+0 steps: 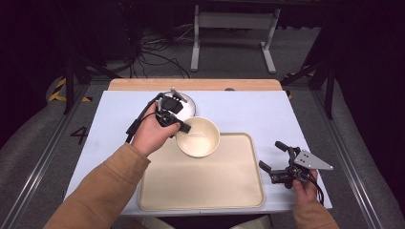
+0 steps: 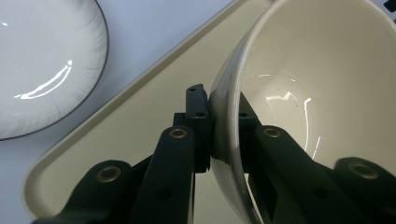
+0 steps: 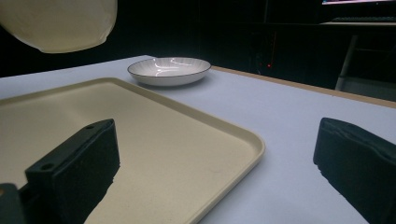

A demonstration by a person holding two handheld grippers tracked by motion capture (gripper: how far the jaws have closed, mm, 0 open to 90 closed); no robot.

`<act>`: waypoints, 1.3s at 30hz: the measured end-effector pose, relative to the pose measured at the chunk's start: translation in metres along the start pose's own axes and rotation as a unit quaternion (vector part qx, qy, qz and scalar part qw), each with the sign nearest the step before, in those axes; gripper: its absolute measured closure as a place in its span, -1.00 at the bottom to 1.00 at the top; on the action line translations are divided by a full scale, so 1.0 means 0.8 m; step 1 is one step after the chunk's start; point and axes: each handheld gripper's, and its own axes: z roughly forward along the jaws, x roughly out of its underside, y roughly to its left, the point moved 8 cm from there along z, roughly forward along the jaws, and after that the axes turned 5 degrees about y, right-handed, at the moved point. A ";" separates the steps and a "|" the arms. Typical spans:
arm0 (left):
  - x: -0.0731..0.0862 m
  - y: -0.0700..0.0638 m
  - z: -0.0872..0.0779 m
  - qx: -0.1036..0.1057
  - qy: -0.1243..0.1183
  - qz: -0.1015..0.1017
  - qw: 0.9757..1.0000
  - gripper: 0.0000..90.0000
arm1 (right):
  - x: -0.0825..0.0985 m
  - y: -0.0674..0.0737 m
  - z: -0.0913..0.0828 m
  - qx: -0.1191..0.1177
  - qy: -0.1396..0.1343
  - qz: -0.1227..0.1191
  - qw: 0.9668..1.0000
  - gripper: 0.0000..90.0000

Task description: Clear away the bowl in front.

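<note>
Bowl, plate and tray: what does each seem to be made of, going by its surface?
The cream bowl, clamped by its rim in the left gripper, looks like glazed ceramic: sharp glossy highlights inside. The white plate with a thin dark rim line also looks glazed, probably ceramic or porcelain, given its bright reflections. The beige tray looks like matte plastic, possibly melamine: dull, even surface, moulded raised edge.

The table (image 1: pixel 267 114) has a pale bluish-white top with a wooden strip along its far edge. A cream tray (image 1: pixel 200 191) lies flat on its near middle. A white plate with a dark rim (image 1: pixel 191 106) rests beyond the tray's far-left corner, apparently not touching it.
</note>
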 end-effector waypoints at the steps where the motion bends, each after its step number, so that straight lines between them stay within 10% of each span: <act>1: 0.000 -0.003 0.001 0.002 0.003 0.004 1.000 0.85 | 0.000 0.000 0.000 0.000 0.000 0.000 1.000 -0.98; 39: 0.025 -0.029 0.082 -0.004 0.074 0.029 0.997 0.85 | 0.000 0.001 0.000 0.001 0.000 -0.002 1.000 -0.99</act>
